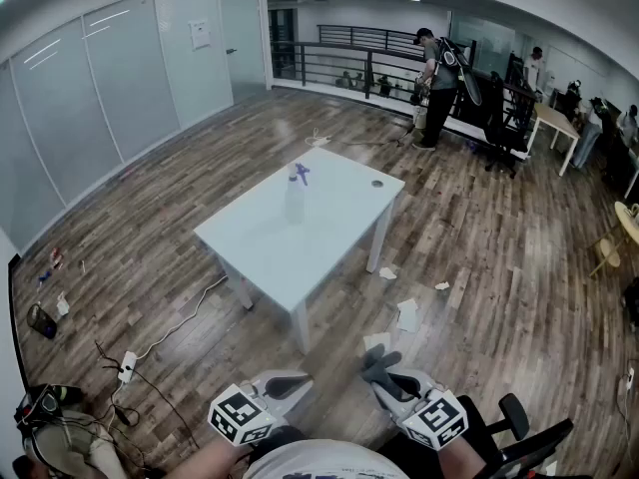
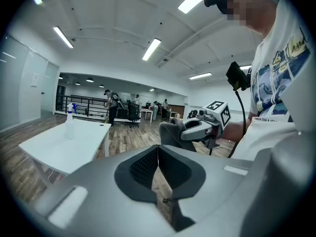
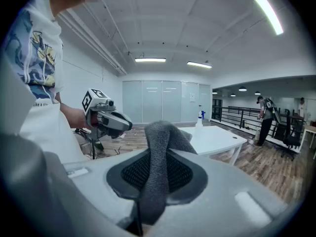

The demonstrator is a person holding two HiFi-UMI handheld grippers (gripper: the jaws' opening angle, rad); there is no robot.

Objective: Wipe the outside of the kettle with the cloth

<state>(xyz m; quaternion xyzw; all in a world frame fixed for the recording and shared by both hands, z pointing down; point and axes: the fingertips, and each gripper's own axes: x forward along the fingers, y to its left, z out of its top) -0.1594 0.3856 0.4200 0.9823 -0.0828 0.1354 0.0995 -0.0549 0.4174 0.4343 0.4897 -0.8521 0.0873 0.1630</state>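
Well short of the desk [image 1: 319, 218], the right gripper [image 1: 384, 369] pinched the cloth [image 3: 158, 147]; the left gripper [image 1: 293, 384] had its jaws closed, empty. Next: approach, find the kettle.

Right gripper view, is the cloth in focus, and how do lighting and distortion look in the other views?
Right gripper view: the cloth between the jaws is soft, close to the lens; a ceiling light glares white. Left gripper view: fisheye with dark corners, table fairly sharp. Head view: even light, walls bow, the bottle looks hazy.

Print on the shirt [image 2: 276, 78] is illegible.
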